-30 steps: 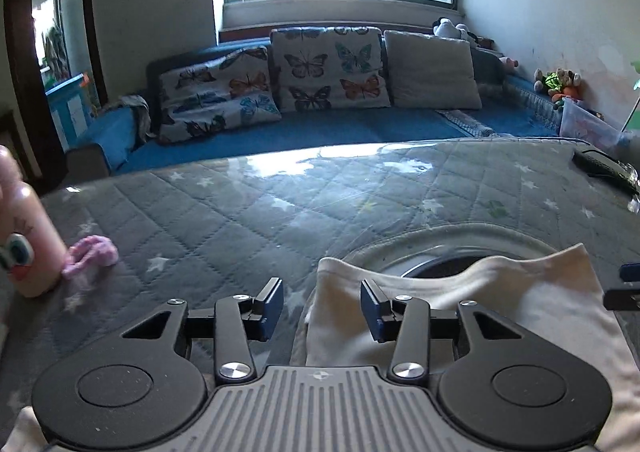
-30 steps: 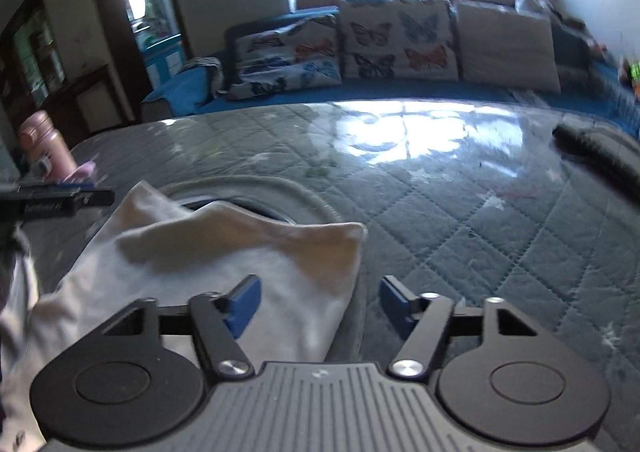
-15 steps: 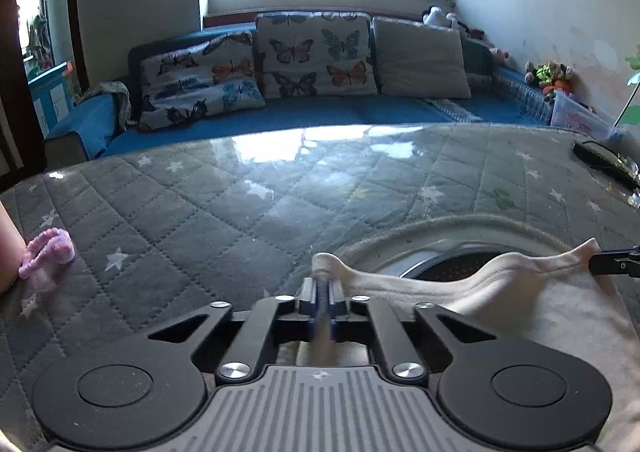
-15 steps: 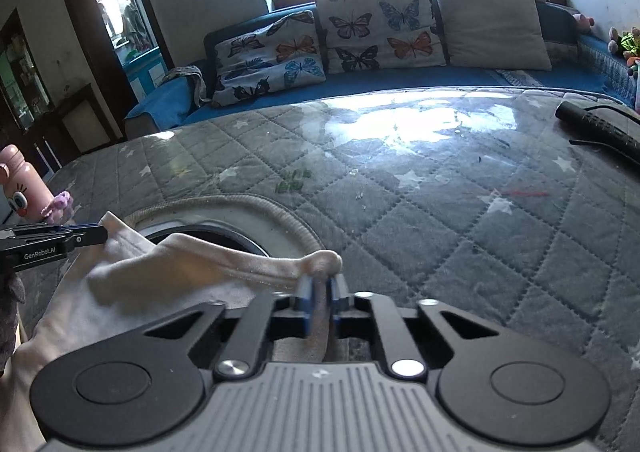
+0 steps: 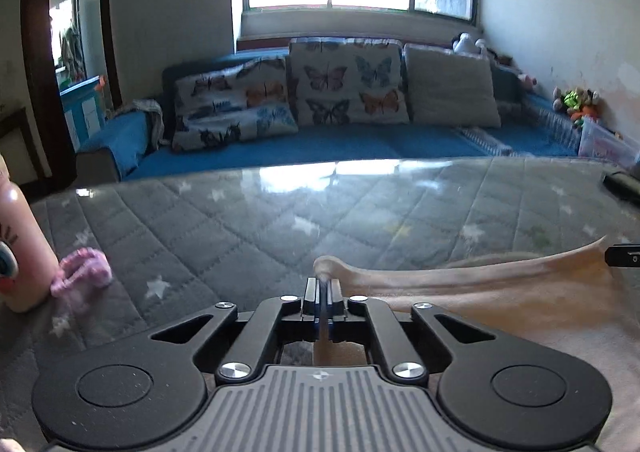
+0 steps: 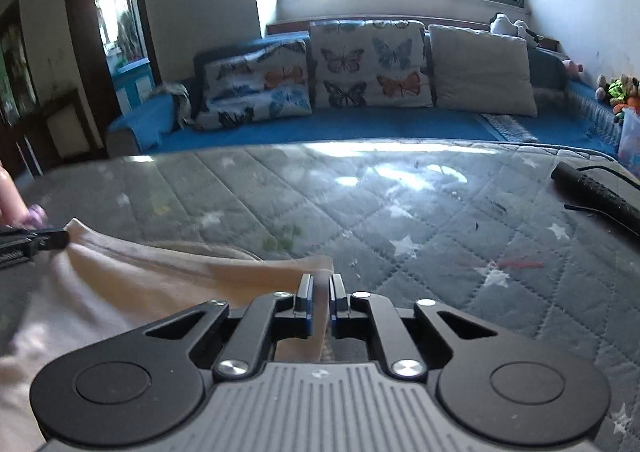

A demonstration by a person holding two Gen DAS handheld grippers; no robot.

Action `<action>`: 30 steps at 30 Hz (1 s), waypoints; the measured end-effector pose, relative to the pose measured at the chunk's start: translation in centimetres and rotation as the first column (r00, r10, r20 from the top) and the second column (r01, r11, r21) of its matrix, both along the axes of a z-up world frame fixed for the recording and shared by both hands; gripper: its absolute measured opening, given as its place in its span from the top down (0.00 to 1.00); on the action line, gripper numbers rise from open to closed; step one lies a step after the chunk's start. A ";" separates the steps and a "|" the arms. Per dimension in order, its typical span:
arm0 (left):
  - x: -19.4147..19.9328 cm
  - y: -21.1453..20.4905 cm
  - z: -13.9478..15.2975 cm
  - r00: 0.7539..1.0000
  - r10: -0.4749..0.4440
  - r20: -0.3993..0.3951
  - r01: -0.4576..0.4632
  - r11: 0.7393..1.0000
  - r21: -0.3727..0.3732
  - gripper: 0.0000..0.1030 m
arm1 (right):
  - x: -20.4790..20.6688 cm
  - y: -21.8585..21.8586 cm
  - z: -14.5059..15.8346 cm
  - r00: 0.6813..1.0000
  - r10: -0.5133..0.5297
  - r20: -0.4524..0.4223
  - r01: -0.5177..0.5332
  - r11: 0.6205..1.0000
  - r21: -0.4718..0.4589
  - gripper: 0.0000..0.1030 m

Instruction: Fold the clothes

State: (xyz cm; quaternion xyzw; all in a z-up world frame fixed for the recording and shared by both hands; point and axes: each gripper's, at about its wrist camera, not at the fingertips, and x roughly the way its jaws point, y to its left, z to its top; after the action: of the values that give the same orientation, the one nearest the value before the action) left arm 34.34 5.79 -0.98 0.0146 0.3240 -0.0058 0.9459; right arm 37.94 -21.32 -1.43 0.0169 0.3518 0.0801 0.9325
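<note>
A cream garment (image 5: 500, 292) hangs stretched between my two grippers above the grey quilted table (image 5: 280, 220). My left gripper (image 5: 322, 288) is shut on its left top corner. My right gripper (image 6: 319, 288) is shut on its right top corner, with the cloth (image 6: 140, 284) running off to the left. The right gripper's tip shows at the right edge of the left wrist view (image 5: 624, 255). The left gripper's tip shows at the left edge of the right wrist view (image 6: 36, 242). The garment's lower part is hidden under the grippers.
A pink bottle (image 5: 20, 252) and a small pink cloth (image 5: 82, 278) stand at the table's left. A black rod-like device (image 6: 592, 192) with a cable lies at the right. A blue sofa (image 5: 360, 140) with butterfly cushions is behind the table.
Both grippers closed on the garment's top corners, then lifted it off the table. The top edge is now pulled taut between them and the neck opening no longer shows.
</note>
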 end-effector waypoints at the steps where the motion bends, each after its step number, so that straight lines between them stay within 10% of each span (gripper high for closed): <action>1: 0.0 0.1 0.0 1.000 0.003 -0.006 -0.003 1.000 0.000 0.93 | 0.2 0.1 -0.2 1.000 -0.004 -0.005 0.004 1.000 -0.010 0.90; 11: -4.1 -0.4 3.0 0.999 -0.043 0.006 0.043 0.998 0.040 0.49 | -4.5 1.5 3.1 0.989 0.146 -0.011 -0.146 0.989 0.019 0.46; 30: -22.8 -6.9 -1.1 0.957 -0.286 -0.037 0.289 0.945 0.154 0.40 | -22.5 9.3 0.9 0.863 0.505 -0.031 -0.500 0.841 -0.208 0.22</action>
State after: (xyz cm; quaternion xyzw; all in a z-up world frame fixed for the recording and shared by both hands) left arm 11.59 -1.14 -2.13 0.1364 0.3246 -0.1181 0.9285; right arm 15.43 -12.04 -0.56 -0.1745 0.3385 0.2844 0.8798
